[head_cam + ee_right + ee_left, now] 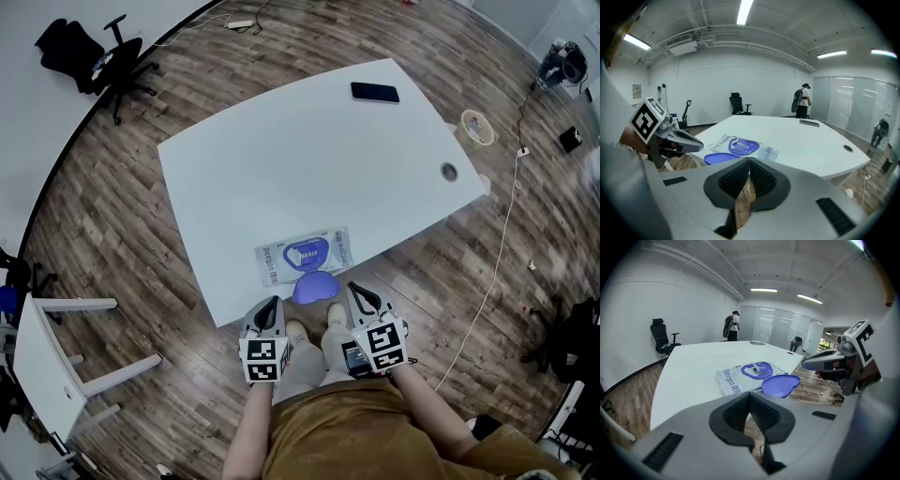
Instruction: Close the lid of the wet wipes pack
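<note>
Left gripper (271,305), right gripper (357,292): jaws together, empty; wet wipes pack (277,262) just ahead, lid (316,288) flipped open.

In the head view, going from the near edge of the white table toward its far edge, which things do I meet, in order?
open blue lid → wet wipes pack → black phone

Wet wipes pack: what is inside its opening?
One pale wipe end pokes up inside the blue ring; the lid hangs open over the table edge. Anything deeper in the pack is covered.
</note>
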Available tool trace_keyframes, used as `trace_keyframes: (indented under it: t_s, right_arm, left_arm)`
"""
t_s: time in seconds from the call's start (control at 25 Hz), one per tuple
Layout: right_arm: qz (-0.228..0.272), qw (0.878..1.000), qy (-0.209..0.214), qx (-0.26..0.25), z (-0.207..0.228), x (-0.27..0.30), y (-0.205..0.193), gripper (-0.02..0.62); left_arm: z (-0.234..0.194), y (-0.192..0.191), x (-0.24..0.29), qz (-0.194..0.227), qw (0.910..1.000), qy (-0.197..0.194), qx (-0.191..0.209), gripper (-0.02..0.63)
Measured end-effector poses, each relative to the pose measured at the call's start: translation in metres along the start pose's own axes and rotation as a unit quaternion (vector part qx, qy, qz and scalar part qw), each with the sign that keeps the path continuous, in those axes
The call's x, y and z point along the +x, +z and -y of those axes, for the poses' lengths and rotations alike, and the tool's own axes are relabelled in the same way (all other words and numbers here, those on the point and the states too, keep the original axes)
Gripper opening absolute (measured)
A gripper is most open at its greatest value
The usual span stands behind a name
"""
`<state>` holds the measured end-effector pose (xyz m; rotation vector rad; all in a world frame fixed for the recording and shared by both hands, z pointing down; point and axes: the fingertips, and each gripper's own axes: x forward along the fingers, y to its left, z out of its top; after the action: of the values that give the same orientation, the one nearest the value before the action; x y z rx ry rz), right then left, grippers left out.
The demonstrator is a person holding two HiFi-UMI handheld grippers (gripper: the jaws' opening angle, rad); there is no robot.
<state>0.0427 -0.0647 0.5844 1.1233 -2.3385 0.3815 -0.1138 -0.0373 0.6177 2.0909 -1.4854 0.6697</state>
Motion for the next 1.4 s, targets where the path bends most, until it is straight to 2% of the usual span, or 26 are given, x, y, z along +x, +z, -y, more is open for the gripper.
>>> trace_keyframes:
  t_s: [0.48, 1.4]
  right_arm:
    - [-0.012, 1.000, -0.002, 0.004, 0.001, 0.002, -0.012, 0.009]
    - [-0.046, 0.999, 0.013, 0.004, -0.005, 0.018, -0.034, 0.009]
  left_arm:
    - [0.009, -0.017, 0.010, -0.022, 0.9995, -0.024, -0.001, -0.006]
    - [0.022, -0.025, 0.023, -0.044, 0.9977, -0.052, -0.005, -0.006]
